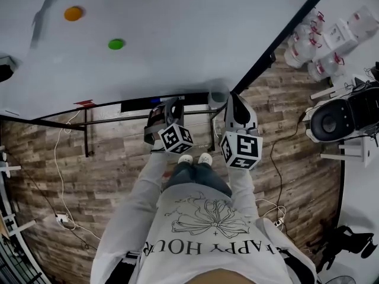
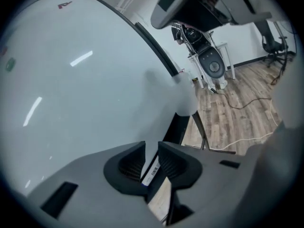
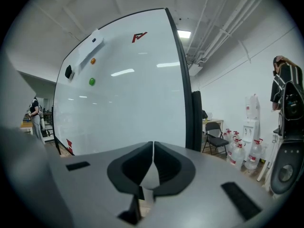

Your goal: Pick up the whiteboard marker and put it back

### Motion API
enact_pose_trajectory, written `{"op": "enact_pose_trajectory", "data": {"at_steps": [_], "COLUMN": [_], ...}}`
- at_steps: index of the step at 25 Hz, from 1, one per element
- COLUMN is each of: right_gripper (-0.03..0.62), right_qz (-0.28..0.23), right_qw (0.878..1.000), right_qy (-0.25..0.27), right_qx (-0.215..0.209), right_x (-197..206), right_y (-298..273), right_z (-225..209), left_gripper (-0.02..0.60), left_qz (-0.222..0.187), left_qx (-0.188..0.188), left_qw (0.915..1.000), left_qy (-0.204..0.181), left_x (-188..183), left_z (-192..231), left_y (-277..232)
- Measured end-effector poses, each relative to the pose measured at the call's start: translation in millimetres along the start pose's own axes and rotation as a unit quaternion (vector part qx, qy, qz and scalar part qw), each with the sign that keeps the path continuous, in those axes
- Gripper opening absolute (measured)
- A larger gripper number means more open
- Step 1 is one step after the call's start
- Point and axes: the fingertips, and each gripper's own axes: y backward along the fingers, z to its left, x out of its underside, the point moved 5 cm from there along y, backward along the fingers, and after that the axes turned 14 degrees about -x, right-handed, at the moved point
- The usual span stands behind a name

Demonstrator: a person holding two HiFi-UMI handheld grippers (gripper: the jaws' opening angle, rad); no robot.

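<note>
The whiteboard marker (image 2: pixel 153 169), white-labelled with a blue end, shows in the narrow gap between my left gripper's (image 2: pixel 151 148) jaws, which are closed to about its width. In the head view the left gripper (image 1: pixel 167 103) is at the whiteboard's (image 1: pixel 177 28) bottom edge, beside the black tray (image 1: pixel 139 106), and a blue tip (image 1: pixel 155 101) pokes out at its left. My right gripper (image 1: pixel 230 99) hangs just to the right of it, also at the board's lower edge. Its jaws (image 3: pixel 152 148) touch each other with nothing between them.
On the board sit an orange magnet (image 1: pixel 73 13) and a green magnet (image 1: pixel 116 44); an eraser (image 3: pixel 69 71) sits at the board's far end. Several water bottles (image 1: pixel 314 52), a folding chair (image 3: pixel 218 134) and a person (image 3: pixel 285 94) are at the right. Cables (image 1: pixel 59 176) run over the wood floor.
</note>
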Motion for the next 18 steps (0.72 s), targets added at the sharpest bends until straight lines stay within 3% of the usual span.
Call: {"op": "enact_pose_trajectory", "data": {"at_steps": [3,6,11,18], "right_gripper": [0.008,0.008,0.008,0.008], "right_qz": [-0.007,-0.014,-0.024,-0.038], "right_qw": [1.000,1.000,0.999,0.998], "right_qy": [0.005,0.010,0.013,0.018], "right_qx": [-0.010,-0.019,-0.029,-0.039], "right_x": [-5,-11,-19,-30], "right_y": [-3,-6,-11,-14], "right_z": [6,12,18,24], "left_gripper": [0.070,0.021,0.012,0.009], "left_qz": [-0.015,-0.028,-0.071,-0.112], "left_qx": [-0.014,-0.025,-0.038,-0.064], "left_qw": [0.9985,0.9881,0.9533,0.9093], "left_qy": [0.051,0.149,0.291,0.396], "left_x": [-10,-20,-38,-57], "left_z": [19,46,91,138], "left_y": [13,28,53,79]}}
